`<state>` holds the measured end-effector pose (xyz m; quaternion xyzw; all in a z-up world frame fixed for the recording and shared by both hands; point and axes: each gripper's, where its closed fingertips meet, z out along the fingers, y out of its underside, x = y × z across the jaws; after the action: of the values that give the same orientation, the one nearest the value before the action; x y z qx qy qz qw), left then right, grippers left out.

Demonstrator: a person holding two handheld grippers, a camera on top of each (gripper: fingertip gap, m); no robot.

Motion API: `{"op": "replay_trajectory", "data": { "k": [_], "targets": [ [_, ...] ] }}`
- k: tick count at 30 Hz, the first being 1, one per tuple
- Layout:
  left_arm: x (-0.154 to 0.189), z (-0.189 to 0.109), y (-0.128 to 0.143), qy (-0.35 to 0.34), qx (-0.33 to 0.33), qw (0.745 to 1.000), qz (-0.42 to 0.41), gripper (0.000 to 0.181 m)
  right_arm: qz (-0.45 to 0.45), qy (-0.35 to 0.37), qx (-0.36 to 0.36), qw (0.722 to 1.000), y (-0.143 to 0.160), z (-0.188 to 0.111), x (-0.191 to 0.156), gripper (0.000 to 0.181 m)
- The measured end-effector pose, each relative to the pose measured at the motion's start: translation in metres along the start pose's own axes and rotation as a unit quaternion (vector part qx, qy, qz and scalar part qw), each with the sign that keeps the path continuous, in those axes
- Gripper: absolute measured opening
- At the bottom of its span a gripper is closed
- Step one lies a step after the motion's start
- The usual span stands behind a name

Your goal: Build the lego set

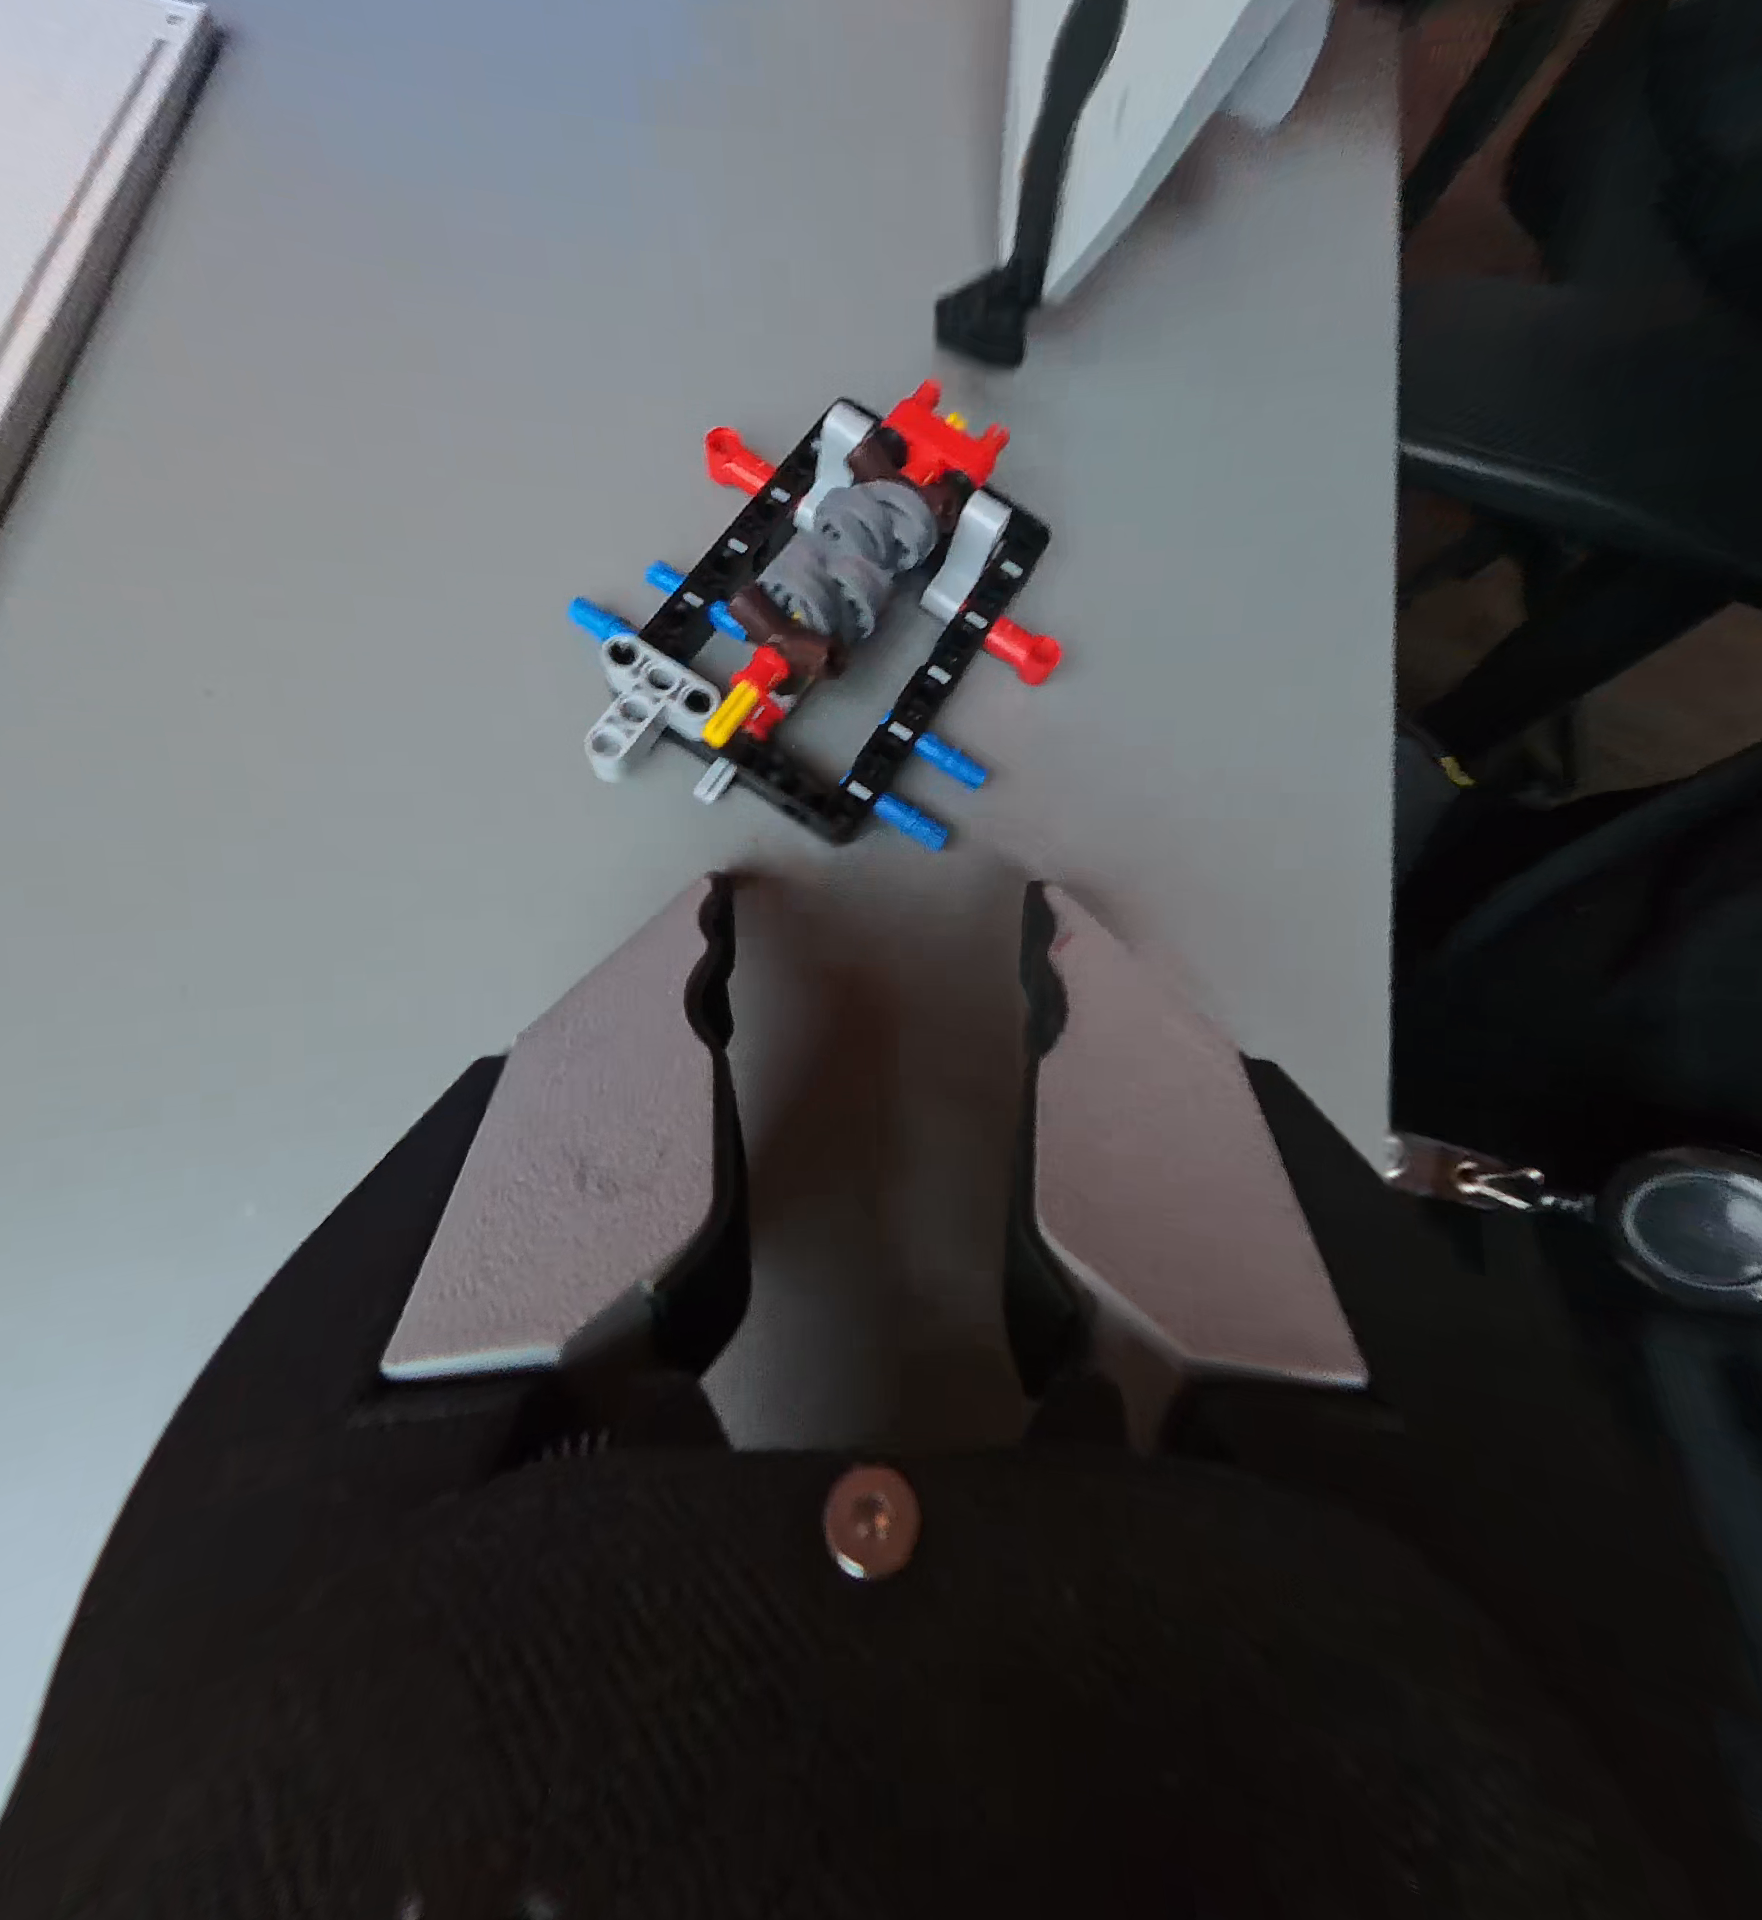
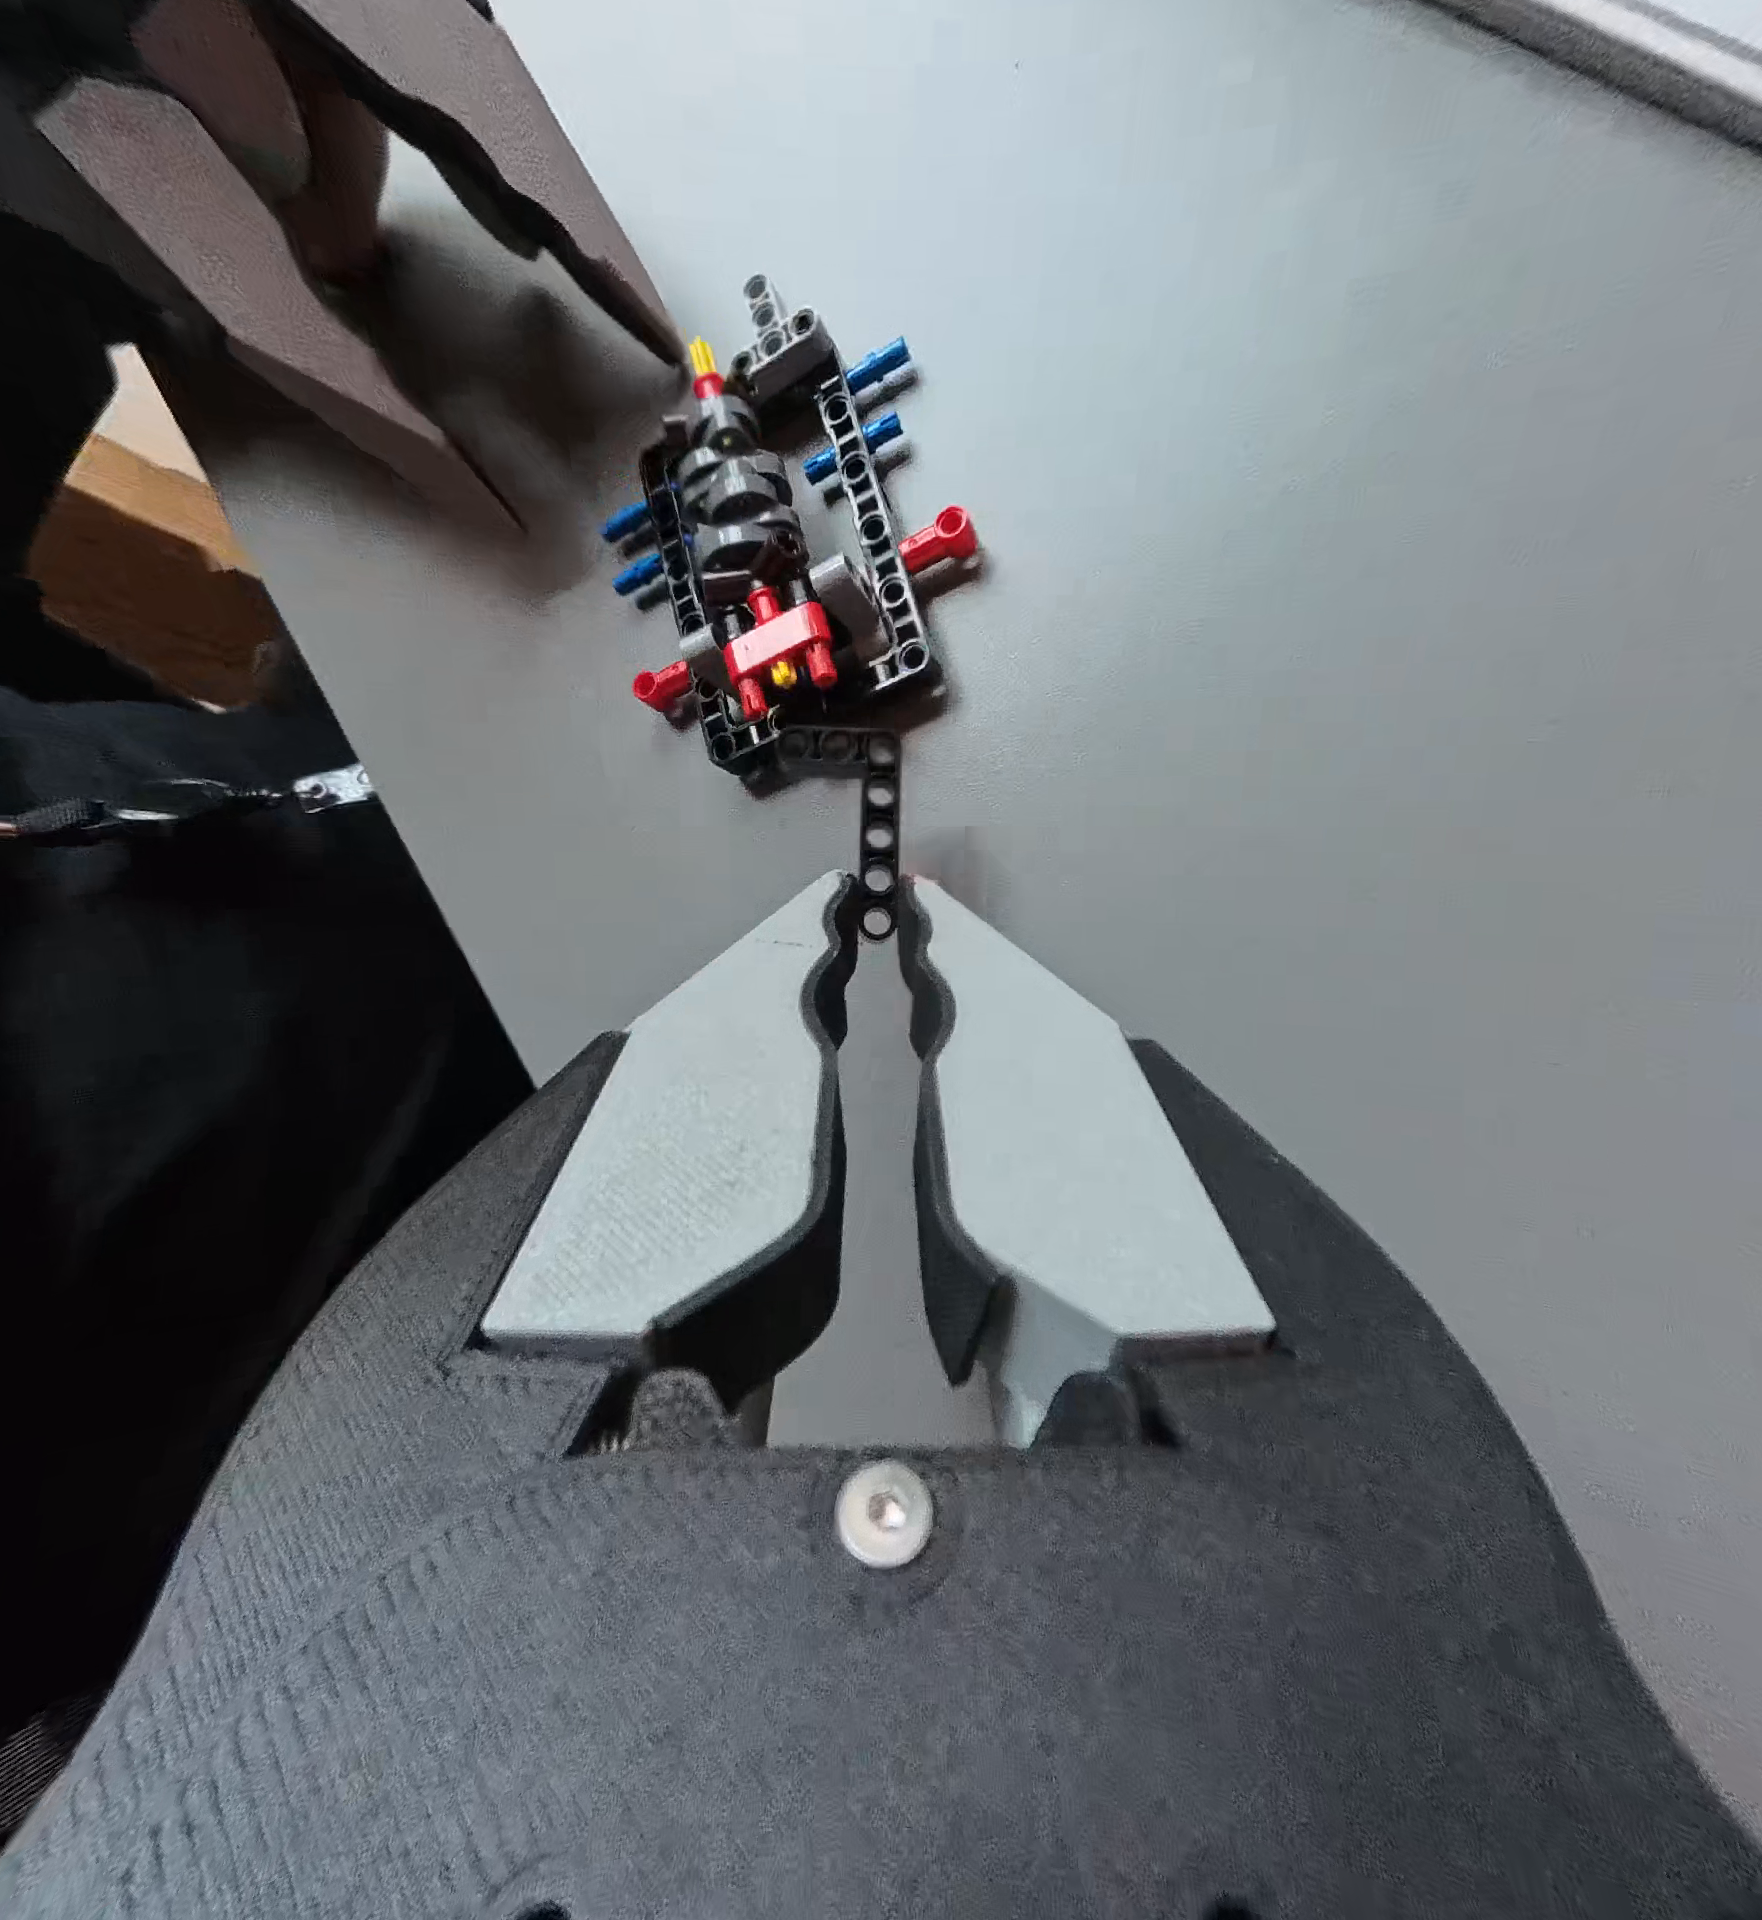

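- A plain matte grey table (image 1: pixel 337 727) is seen in both views; its straight edge runs down the right of the left wrist view, with dark chair parts (image 1: pixel 1583 520) and a strip of brown floor beyond it.
- A pale flat panel (image 1: pixel 15 260) lies along the far left of that view, and a white object with a black foot (image 1: pixel 981 322) stands at the table's far end.
- A badge reel (image 1: pixel 1708 1236) on a clip is seen against black clothing at the right; no writing can be read anywhere.
- The lego frame (image 1: pixel 835 613), a black rectangle with blue and red pins, a grey twisted core and a light grey T-piece at one corner, lies flat on the table near its edge.
- The left gripper (image 1: pixel 877 894) is held wide open and empty, just short of the frame.
- Only the right wrist view shows the black L-shaped beam (image 2: pixel 879 831): the right gripper (image 2: pixel 877 899) is closed around its long arm, with the short arm against the frame's near end.
- The left gripper's fingers (image 2: pixel 461 208) are also seen there from outside, blurred, beside the frame's far end.
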<state>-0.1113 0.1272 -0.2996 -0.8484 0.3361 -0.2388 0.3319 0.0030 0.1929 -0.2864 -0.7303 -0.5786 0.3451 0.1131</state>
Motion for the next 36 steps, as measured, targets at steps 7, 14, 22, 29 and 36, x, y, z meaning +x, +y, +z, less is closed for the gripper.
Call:
{"op": "replay_trajectory", "data": {
  "k": [7, 14, 22, 29, 36],
  "targets": [
    [-0.003, -0.024, -0.029, -0.141, 0.01, 0.981, 0.134, 0.041, -0.021, 0.002, -0.038, 0.999, -0.03, -0.016, -0.029, 0.004],
    [0.027, -0.002, -0.06, -0.168, 0.005, 0.952, 0.256, 0.036, -0.026, -0.092, -0.101, 0.99, -0.046, 0.009, -0.071, 0.004],
    [0.028, -0.002, -0.056, -0.211, 0.013, 0.923, 0.322, 0.007, -0.001, -0.114, -0.127, 0.985, -0.046, 0.018, -0.075, 0.003],
    [0.021, -0.003, -0.051, -0.208, 0.021, 0.928, 0.307, 0.008, 0.015, -0.136, -0.134, 0.981, -0.049, 0.027, -0.073, 0.004],
    [0.016, 0.0, -0.038, -0.211, 0.037, 0.926, 0.312, 0.005, 0.01, -0.135, -0.127, 0.983, -0.05, 0.038, -0.073, 0.004]
  ]
}}
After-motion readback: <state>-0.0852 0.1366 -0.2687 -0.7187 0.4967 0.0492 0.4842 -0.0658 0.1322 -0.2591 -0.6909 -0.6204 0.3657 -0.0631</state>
